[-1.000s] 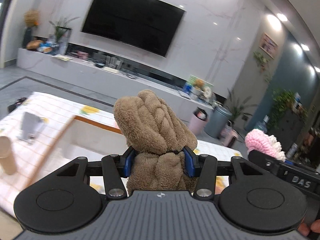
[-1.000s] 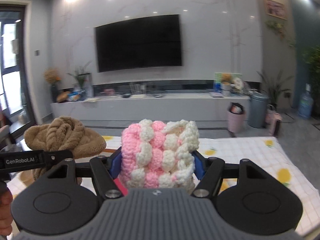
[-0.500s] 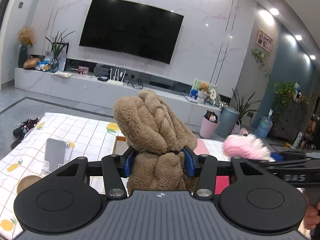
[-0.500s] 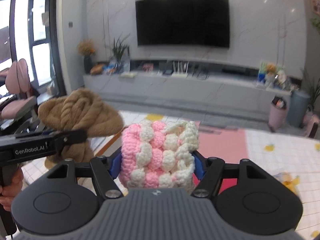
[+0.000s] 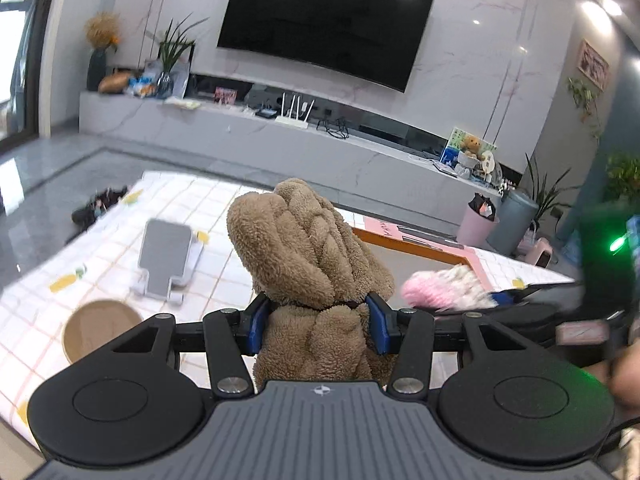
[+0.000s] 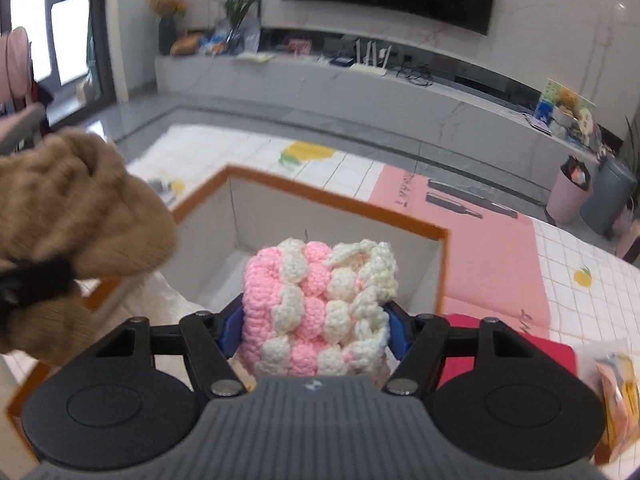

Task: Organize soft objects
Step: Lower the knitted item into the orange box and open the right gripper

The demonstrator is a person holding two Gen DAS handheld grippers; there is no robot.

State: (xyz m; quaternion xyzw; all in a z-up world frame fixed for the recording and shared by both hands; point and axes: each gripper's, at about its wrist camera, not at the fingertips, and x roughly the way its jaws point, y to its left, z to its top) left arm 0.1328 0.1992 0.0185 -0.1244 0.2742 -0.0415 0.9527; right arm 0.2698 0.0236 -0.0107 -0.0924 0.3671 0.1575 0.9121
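Checked cloth covers the worktop [image 6: 580, 304], where an orange-rimmed white box [image 6: 332, 200] stands open. Left tongs [image 5: 318, 322] are clamped on a brown fuzzy braided toy [image 5: 308, 252] beside the box; right tongs [image 6: 314, 330] grip a pink-and-cream crochet piece [image 6: 320, 300] above its opening.

Left claw [image 5: 318, 322] clamped tight, blue pads [image 5: 256, 326] pressing both sides of the brown plush roll [image 5: 308, 256], held raised and pointing forward. Right claw [image 6: 314, 326] likewise closed on the pink-and-white crochet piece [image 6: 320, 298], tilted downward. Both claws sit side by side, close together; right one shows blurred at the left view's right edge.
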